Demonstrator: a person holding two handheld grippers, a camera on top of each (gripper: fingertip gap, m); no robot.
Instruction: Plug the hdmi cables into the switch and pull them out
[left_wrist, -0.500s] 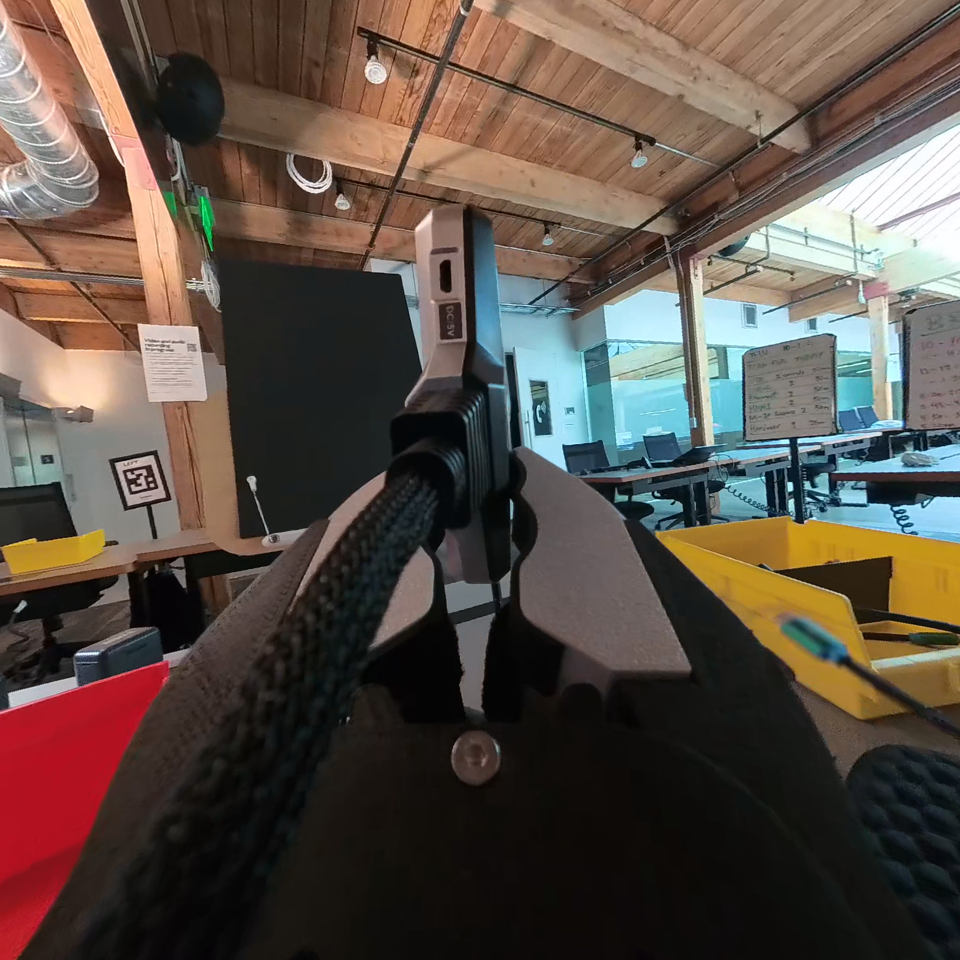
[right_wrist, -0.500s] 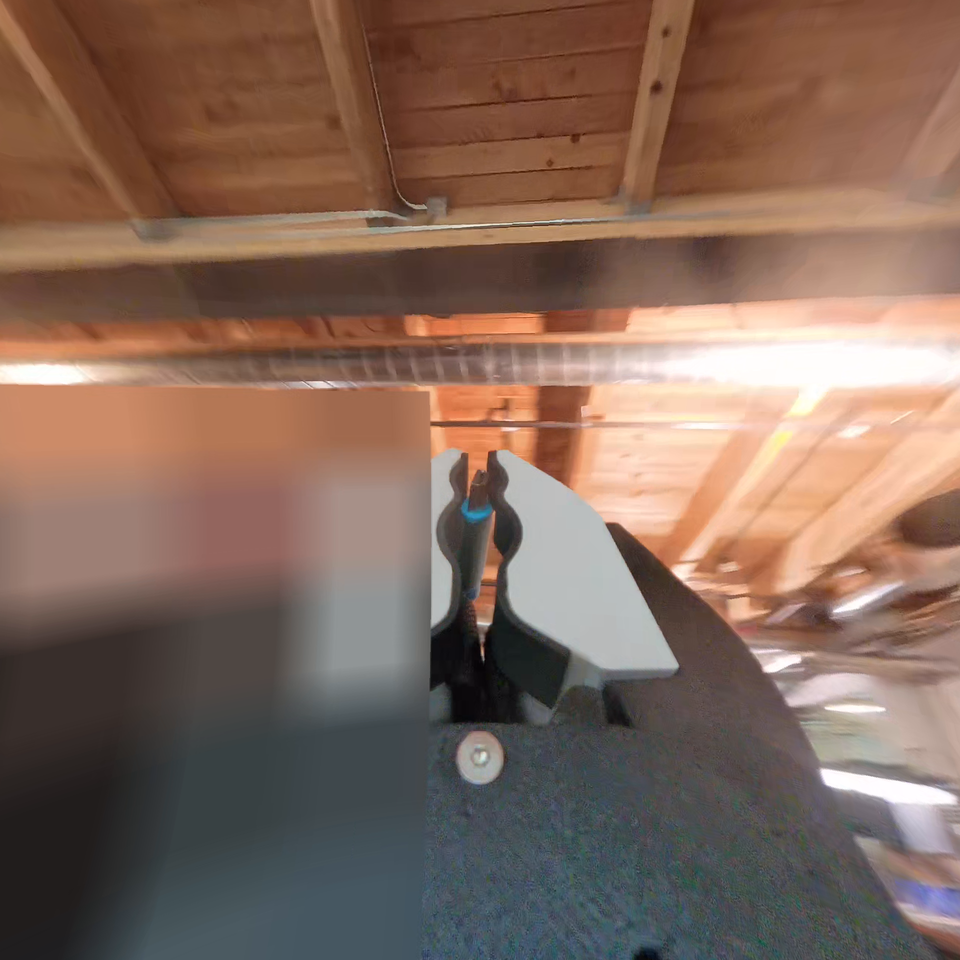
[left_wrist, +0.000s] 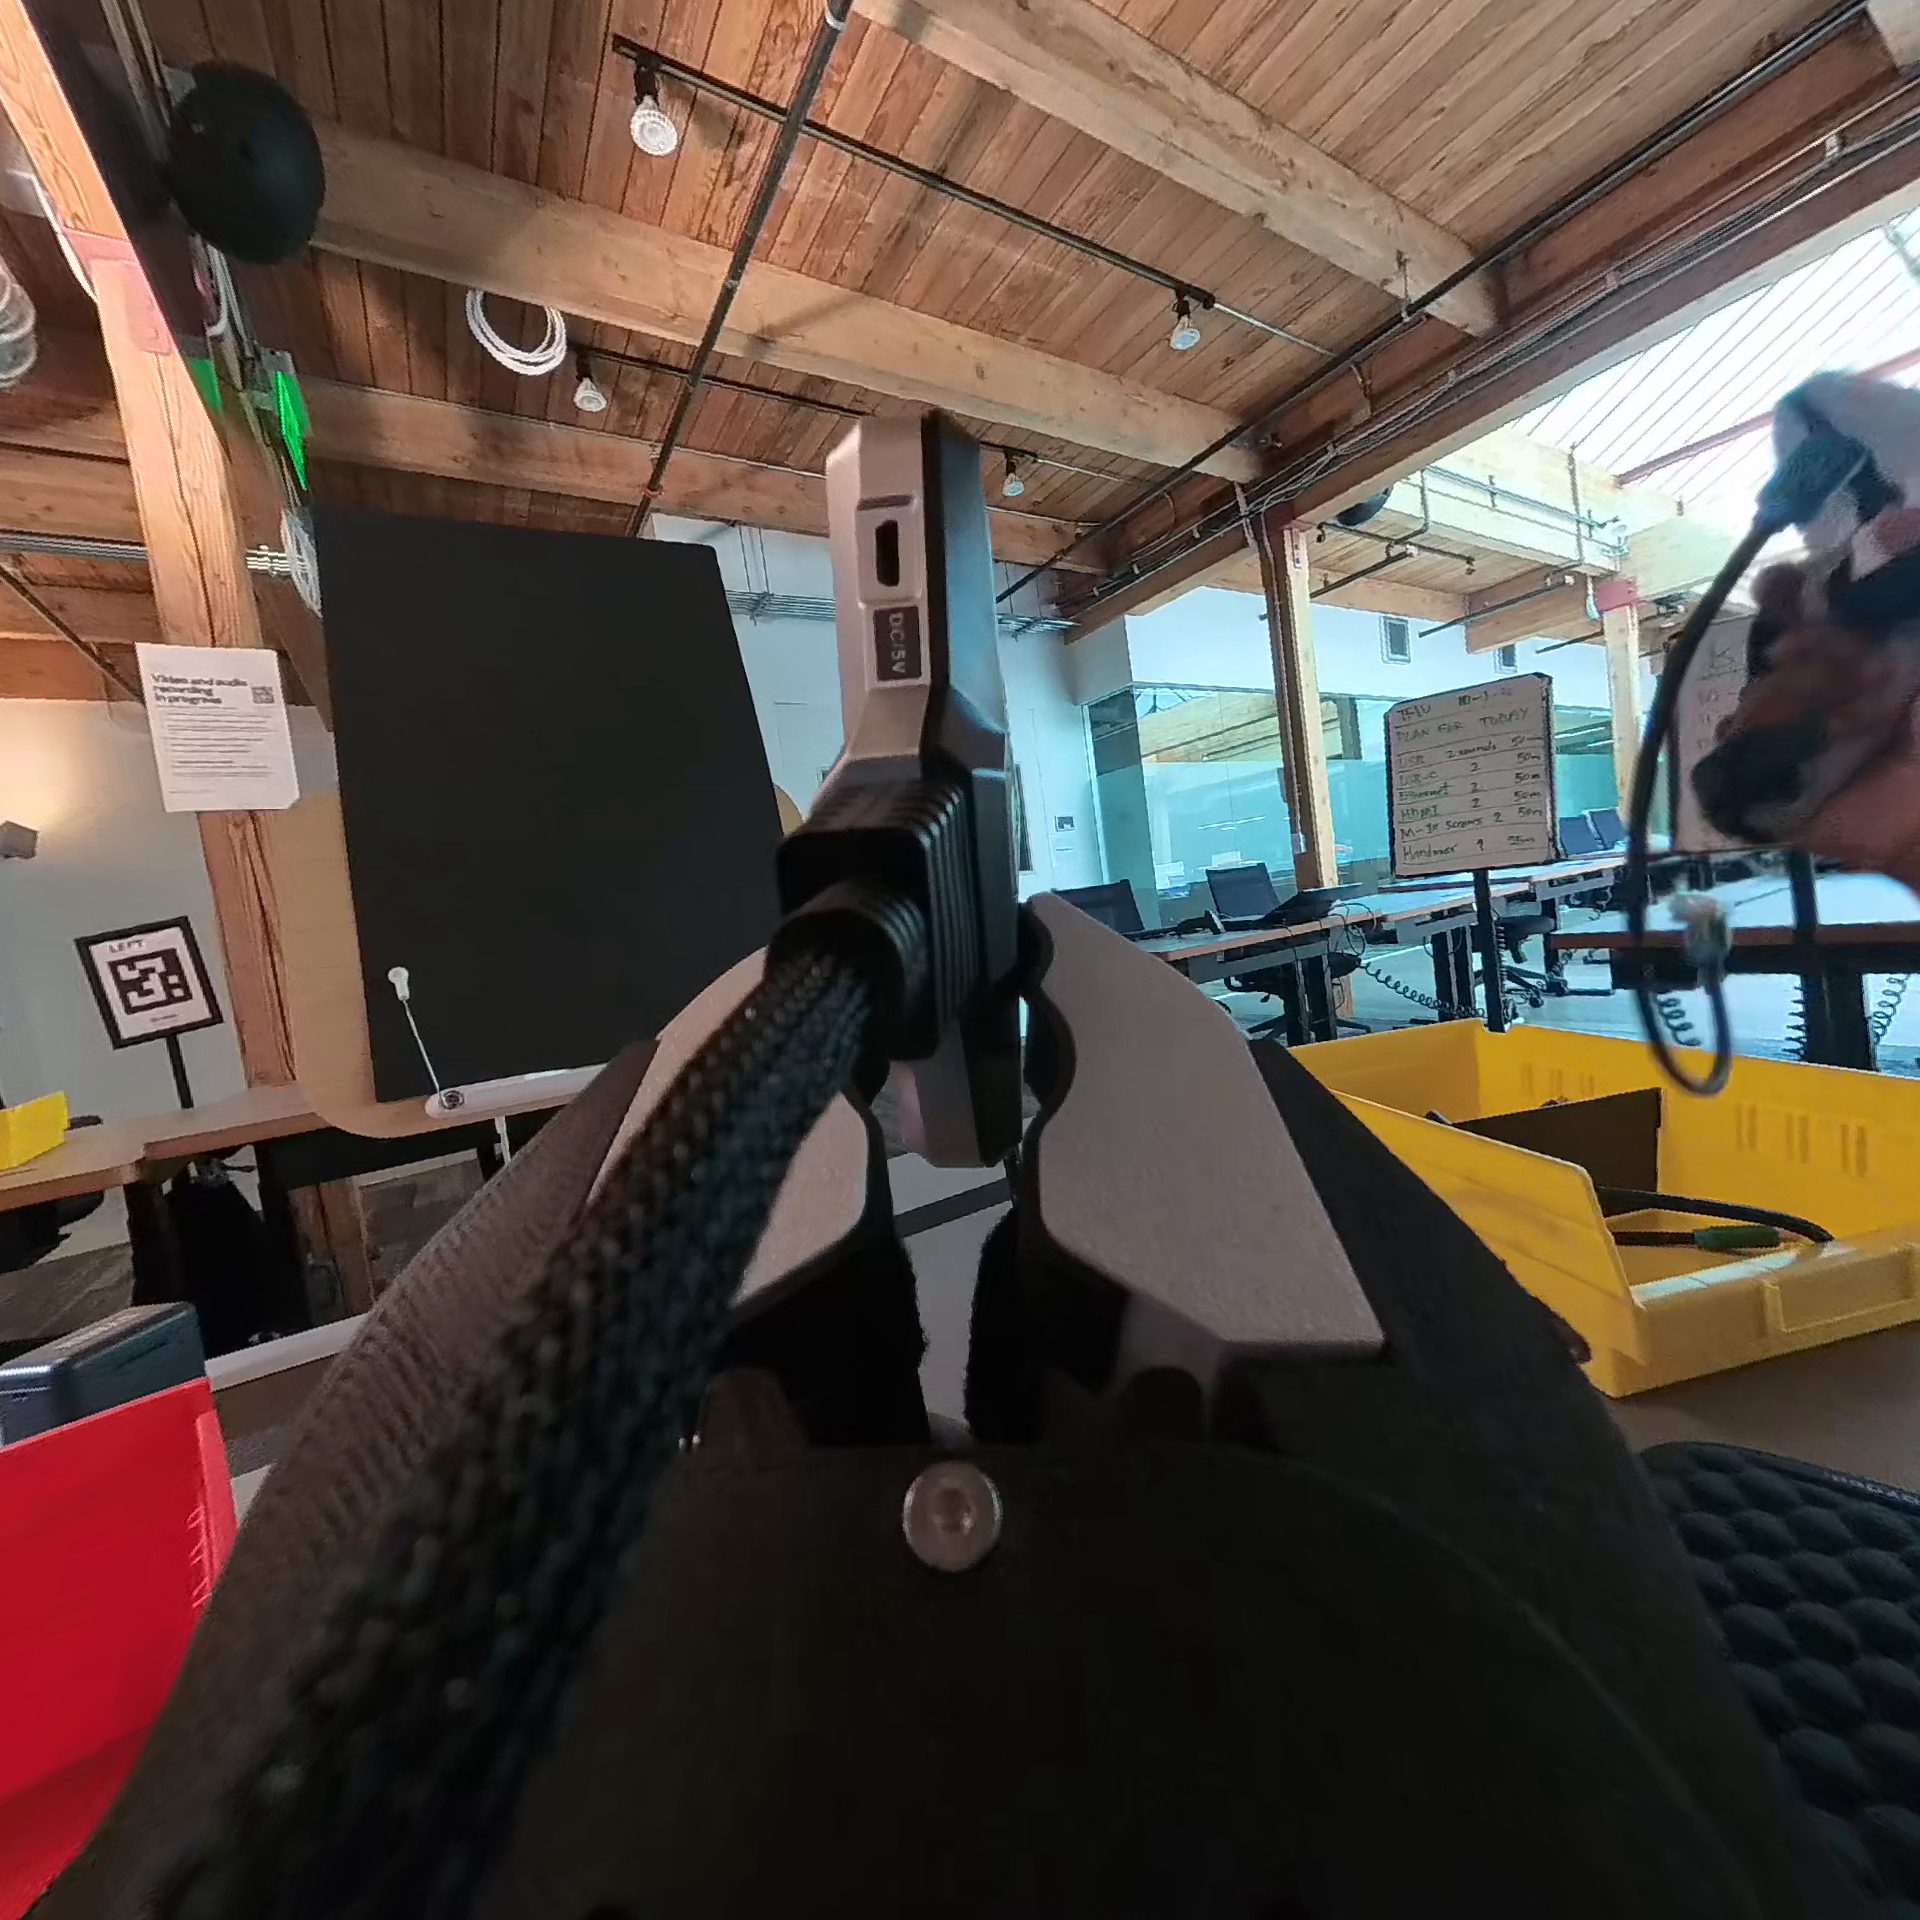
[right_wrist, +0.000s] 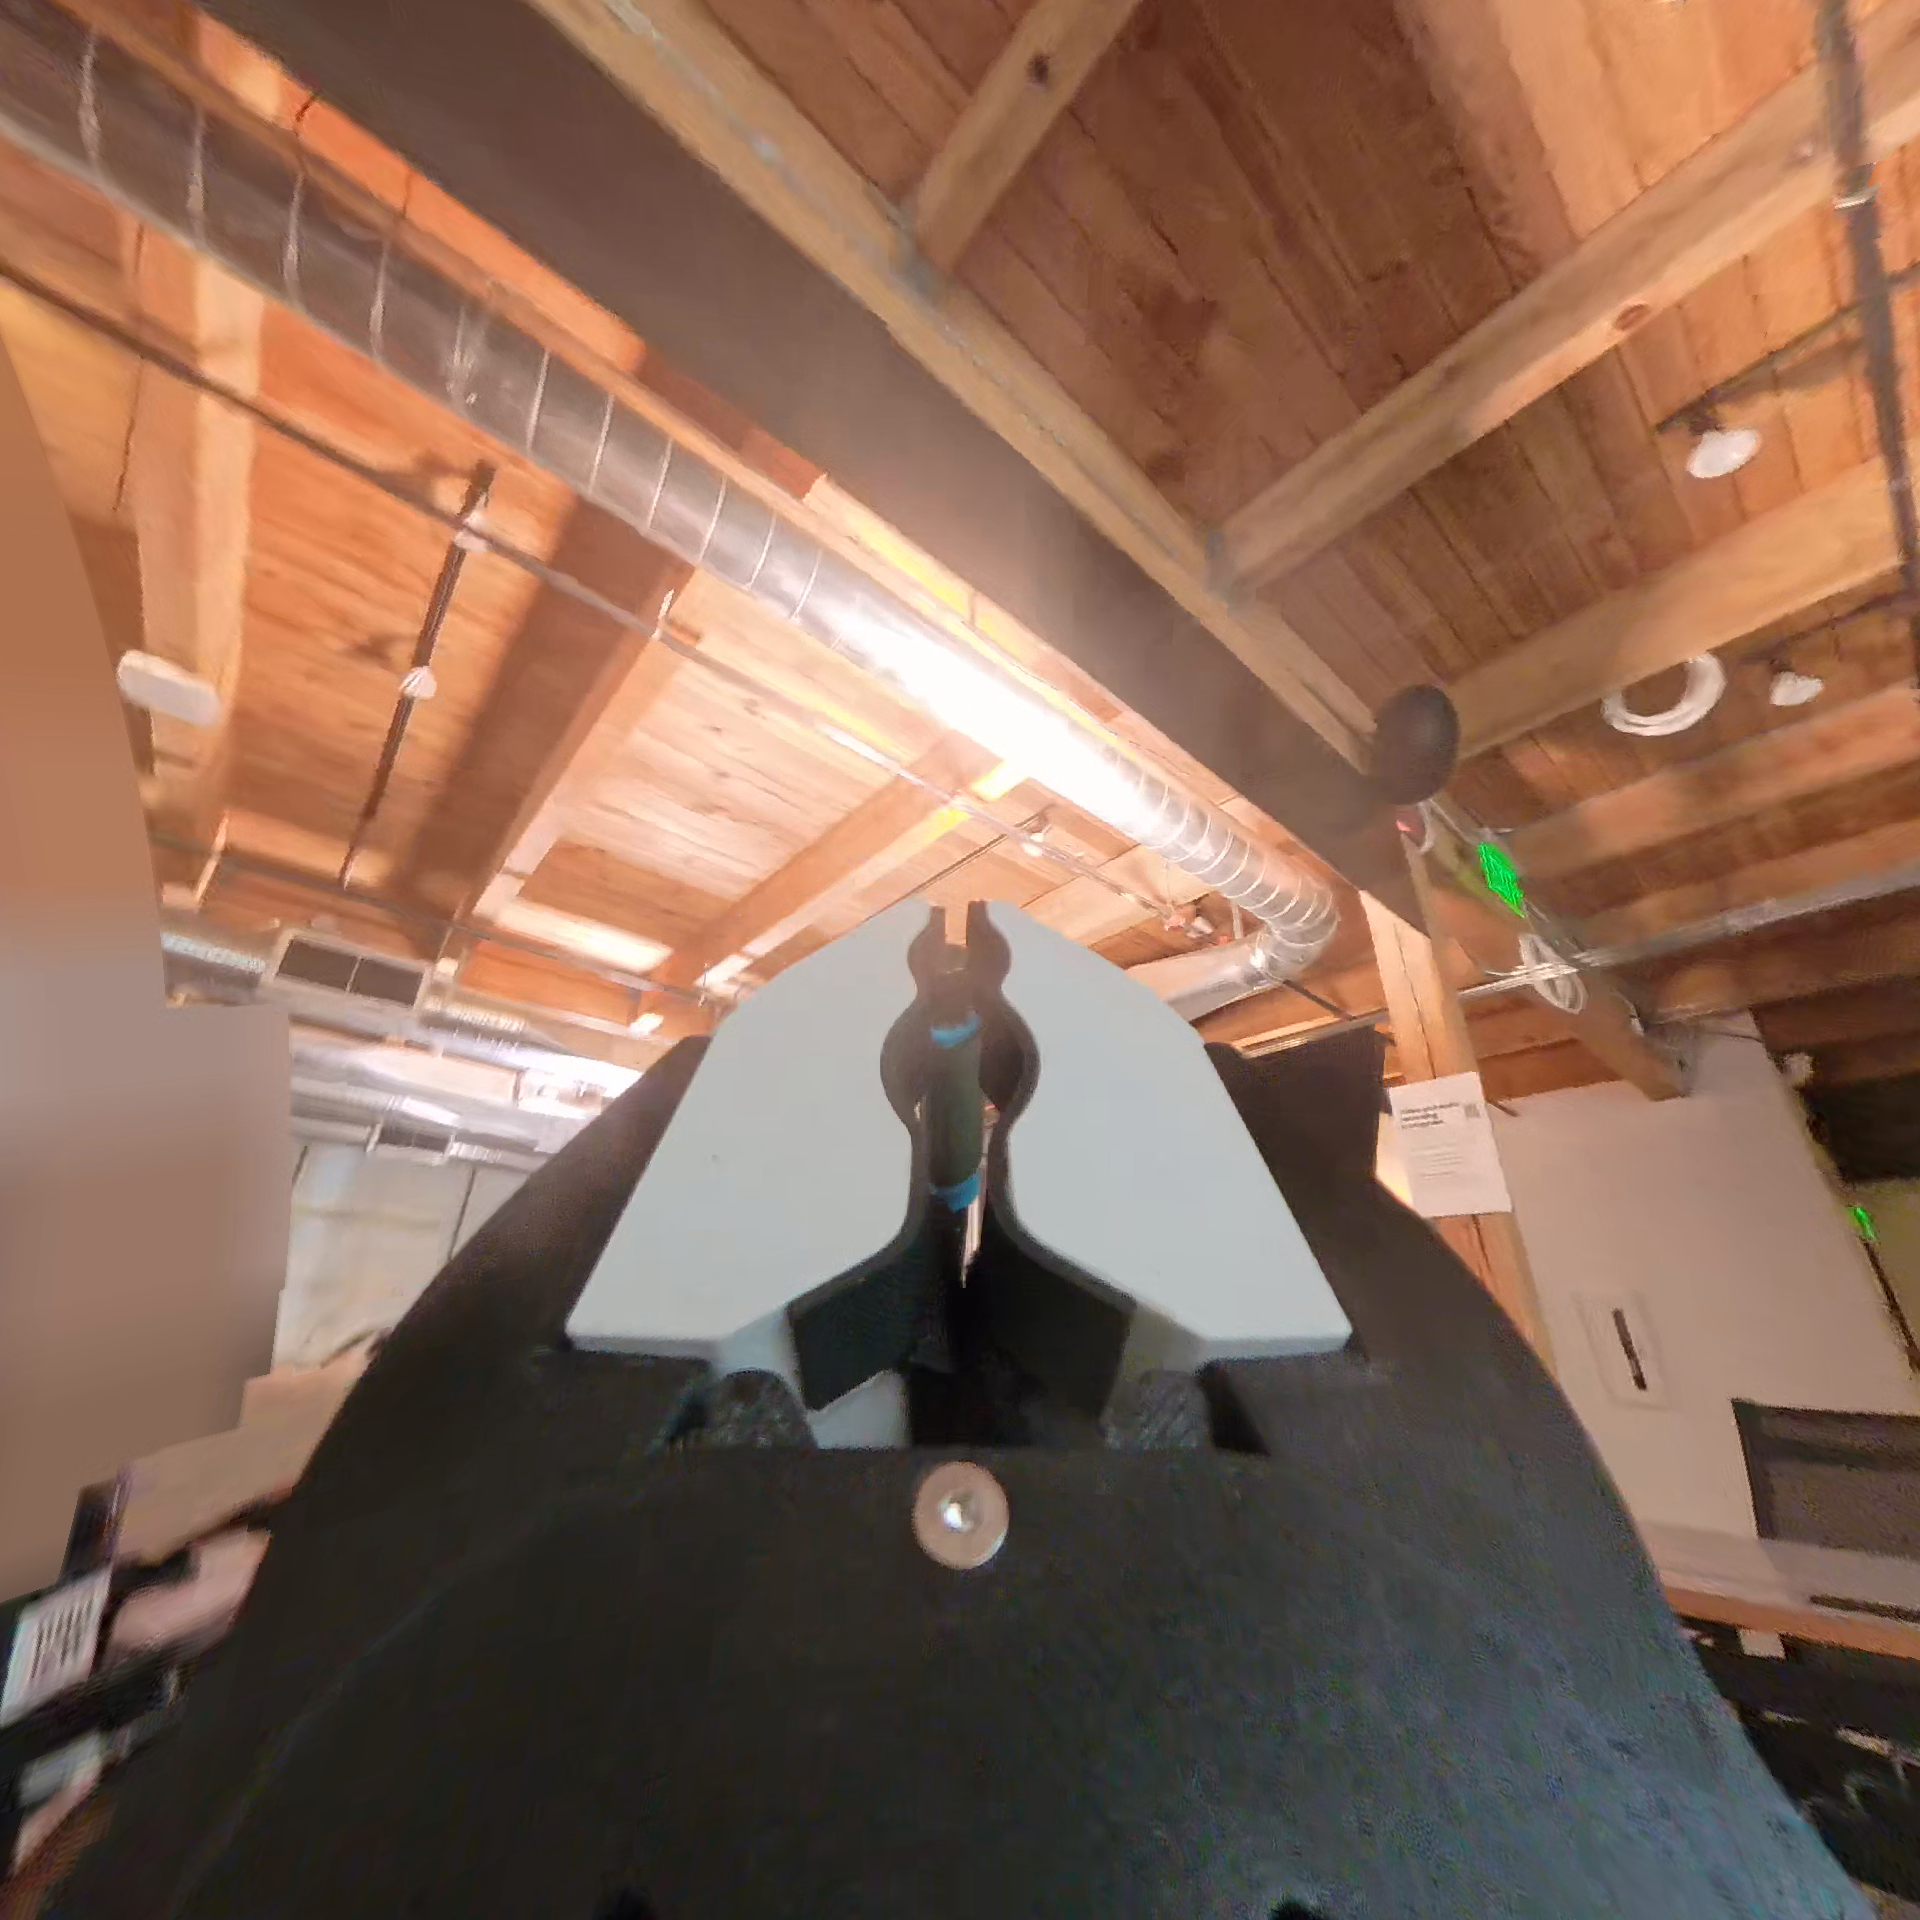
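Left wrist view: the left gripper (left_wrist: 997, 997) has its jaws clamped on the switch (left_wrist: 920, 665), a grey-and-black box held upright on edge. A braided cable (left_wrist: 727, 1143) is plugged into the switch's near side and trails back over the left finger. A yellow bin (left_wrist: 1558, 1122) sits on the counter (left_wrist: 1766, 1403) to the right; a red bin (left_wrist: 94, 1621) lies low left. The right gripper (left_wrist: 1829, 665) shows blurred at far right, a thin cable (left_wrist: 1662, 831) looping below it.

Right wrist view: the right gripper (right_wrist: 961, 935) points at the ceiling, jaws clamped on a dark plug (right_wrist: 956, 1091) with blue bands.
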